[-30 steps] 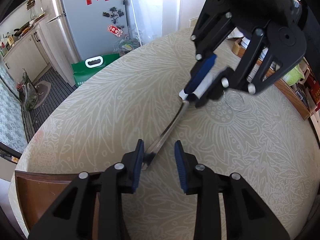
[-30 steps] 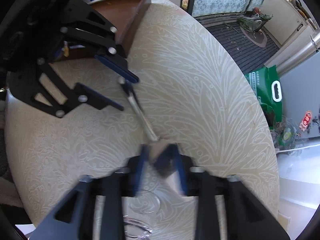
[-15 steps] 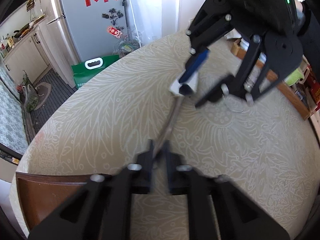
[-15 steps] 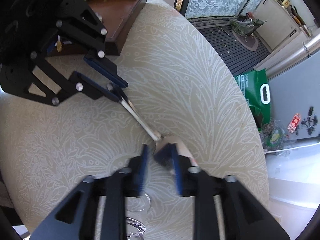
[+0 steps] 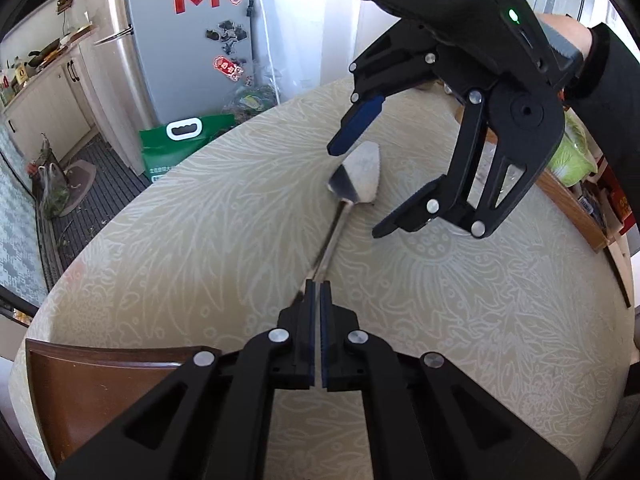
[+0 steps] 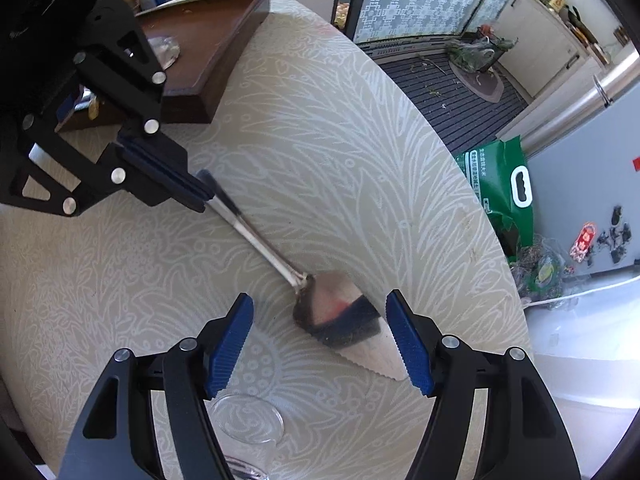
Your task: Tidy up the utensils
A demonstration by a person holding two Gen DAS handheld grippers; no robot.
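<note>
Wooden tray: dark brown, at 8 o'clock in the left wrist view, sitting on the table edge; in the right wrist view it lies at 11 o'clock.
Left gripper: blue pads pressed together on the end of the cake server's handle, low centre of its own view; in the right wrist view it comes in from 10 o'clock.
Cake server: steel, with a thin handle and a triangular blade that has a serrated edge. Handle end is clamped by the left gripper, and the blade points toward 1 o'clock in the left wrist view. Whether the blade touches the cloth cannot be told.
Table: round, covered with a cream cloth in a leaf pattern.
Right gripper: jaws apart and opening, one blue pad on each side of the server's blade, neither pressing on it; seen at 1 o'clock in the left wrist view.
Glass dish: clear, round, on the cloth at 7 o'clock in the right wrist view, just beside the right gripper's left finger.
Green bag: on the floor beside the grey fridge, at 11 o'clock in the left wrist view.
</note>
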